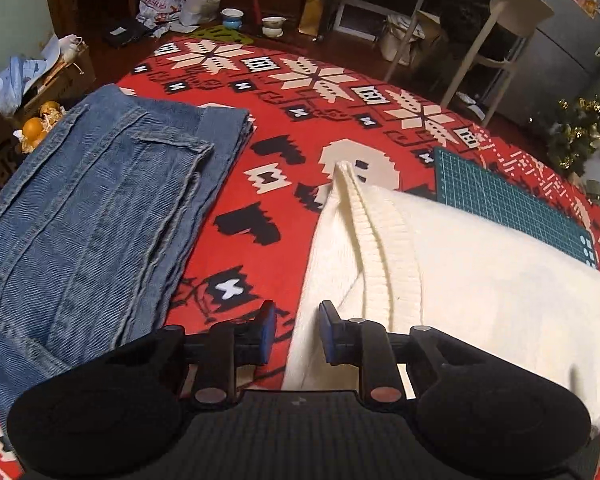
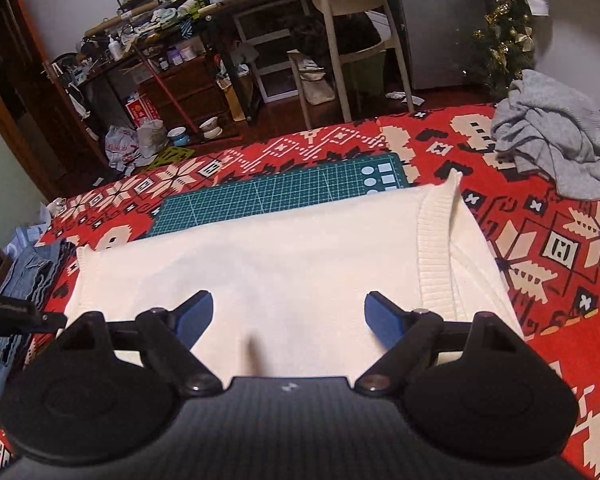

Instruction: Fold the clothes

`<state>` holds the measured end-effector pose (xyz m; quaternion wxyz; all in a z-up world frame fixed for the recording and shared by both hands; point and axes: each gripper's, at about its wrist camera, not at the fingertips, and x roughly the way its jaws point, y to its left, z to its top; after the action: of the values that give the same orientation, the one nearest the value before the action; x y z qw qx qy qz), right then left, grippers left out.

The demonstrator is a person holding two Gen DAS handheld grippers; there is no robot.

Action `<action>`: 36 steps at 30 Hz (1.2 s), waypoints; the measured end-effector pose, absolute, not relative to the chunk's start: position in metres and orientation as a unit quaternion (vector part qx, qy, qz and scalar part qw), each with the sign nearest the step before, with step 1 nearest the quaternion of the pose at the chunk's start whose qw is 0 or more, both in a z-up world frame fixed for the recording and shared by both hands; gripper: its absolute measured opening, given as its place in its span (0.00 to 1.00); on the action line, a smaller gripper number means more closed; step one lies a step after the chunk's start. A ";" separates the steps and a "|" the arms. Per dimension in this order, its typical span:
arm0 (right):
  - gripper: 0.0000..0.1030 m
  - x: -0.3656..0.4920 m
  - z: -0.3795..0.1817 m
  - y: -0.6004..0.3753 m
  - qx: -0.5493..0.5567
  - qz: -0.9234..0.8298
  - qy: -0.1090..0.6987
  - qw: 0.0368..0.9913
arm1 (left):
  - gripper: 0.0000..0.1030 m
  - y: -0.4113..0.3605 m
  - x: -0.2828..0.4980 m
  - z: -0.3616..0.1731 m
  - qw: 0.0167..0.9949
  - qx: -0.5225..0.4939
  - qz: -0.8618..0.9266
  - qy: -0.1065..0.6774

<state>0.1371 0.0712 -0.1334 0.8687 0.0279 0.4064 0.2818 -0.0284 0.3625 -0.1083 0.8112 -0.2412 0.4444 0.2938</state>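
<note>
Cream knit sweater [image 2: 292, 256], ribbed hem, folded rectangular, ahead of right gripper [image 2: 289, 314], jaws wide apart. Left gripper [image 1: 297, 330], jaws narrowly parted, empty, at its edge. Folded denim jeans [image 1: 88, 216] left.

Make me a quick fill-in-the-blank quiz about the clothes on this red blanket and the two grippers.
1. The folded garment left of the white sweater is made of ____.
2. The green cutting mat lies partly under the ____ sweater.
3. The crumpled grey garment is not yet ____.
4. The right gripper is ____.

Answers: denim; white; folded; open
</note>
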 end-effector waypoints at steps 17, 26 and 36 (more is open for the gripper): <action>0.83 0.144 -0.120 0.054 0.073 0.261 0.400 0.875 | 0.01 0.312 -0.020 -0.028 0.864 -0.230 0.252 0.370; 0.83 0.153 -0.104 0.020 0.133 0.247 0.383 0.880 | 0.01 0.231 0.045 -0.010 0.884 -0.222 0.149 0.384; 0.84 0.168 -0.111 -0.006 0.192 0.243 0.392 0.866 | 0.02 0.205 0.103 -0.103 0.813 -0.321 0.106 0.474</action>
<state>0.1678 -0.0059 -0.1111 0.8664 0.1918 0.3918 0.2429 0.1025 0.2047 -0.1034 0.8130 -0.3213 0.4740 0.1057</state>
